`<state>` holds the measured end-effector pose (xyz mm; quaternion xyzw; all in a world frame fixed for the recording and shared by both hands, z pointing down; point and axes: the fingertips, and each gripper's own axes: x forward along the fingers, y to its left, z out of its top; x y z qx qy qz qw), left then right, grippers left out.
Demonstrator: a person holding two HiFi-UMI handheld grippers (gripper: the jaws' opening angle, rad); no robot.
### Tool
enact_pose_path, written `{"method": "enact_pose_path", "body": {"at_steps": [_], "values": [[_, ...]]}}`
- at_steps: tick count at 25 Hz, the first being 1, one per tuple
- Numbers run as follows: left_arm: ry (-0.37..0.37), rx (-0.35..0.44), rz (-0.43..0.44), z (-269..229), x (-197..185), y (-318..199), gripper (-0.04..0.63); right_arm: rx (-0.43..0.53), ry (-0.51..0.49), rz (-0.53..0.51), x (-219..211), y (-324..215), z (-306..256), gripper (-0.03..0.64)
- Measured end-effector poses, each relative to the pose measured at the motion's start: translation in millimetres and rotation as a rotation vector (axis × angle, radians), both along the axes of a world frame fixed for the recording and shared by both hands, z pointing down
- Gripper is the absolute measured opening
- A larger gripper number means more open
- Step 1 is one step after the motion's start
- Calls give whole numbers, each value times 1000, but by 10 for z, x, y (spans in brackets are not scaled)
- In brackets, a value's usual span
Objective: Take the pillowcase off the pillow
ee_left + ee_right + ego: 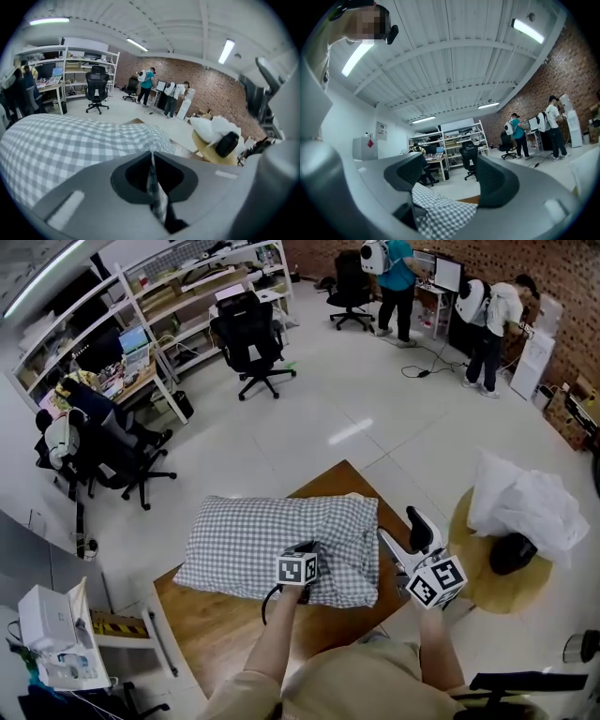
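Wooden tabletop (pixel 225 629) in an open office is carrying the gingham pillow (pixel 248 542), lying across its far half and reaching the right edge. Left gripper (pixel 305 554) is pinching a thin fold of the pillowcase (pixel 157 194) at the pillow's near edge, jaws pressed together on it. Right gripper (pixel 405 532) is hovering at the pillow's right end, jaws spread, checked cloth lying slack low between them. Judging: cloth light, soft, bunching; filling bulky, dragging. Better hold: the open hem.
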<state>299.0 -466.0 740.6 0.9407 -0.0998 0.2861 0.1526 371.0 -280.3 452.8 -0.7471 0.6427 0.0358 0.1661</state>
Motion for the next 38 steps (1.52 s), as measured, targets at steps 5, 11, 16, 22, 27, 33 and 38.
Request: {"method": "enact_pose_path", "body": {"at_steps": [5,11,16,22,27,33,38], "values": [[297,-203,-54,-645,-190,-71,8,13,6,5,32,-13,17,345],[640,-343,-94,-1484,-408,-155,5,51,-5,41,317,268,-33,345],[926,-392,-2,-2450,-595,-53,5,128,4,26,218,378,-364,345],[1161,-432,99,-3227,-1012,108,5,261,116,1,-171,674,-1002,345],[1302,-459,81,-3565,-1535,3,5,351,237,9,-377,945,-1618,345],[1385,-442,-56,-3038,-2046,-388,5,387,336,-72,-578,1014,-1940,345],[1366,-395,-142,-2897,-2165,-601,5,181,468,-365,-1015,500,-1975,344]]}}
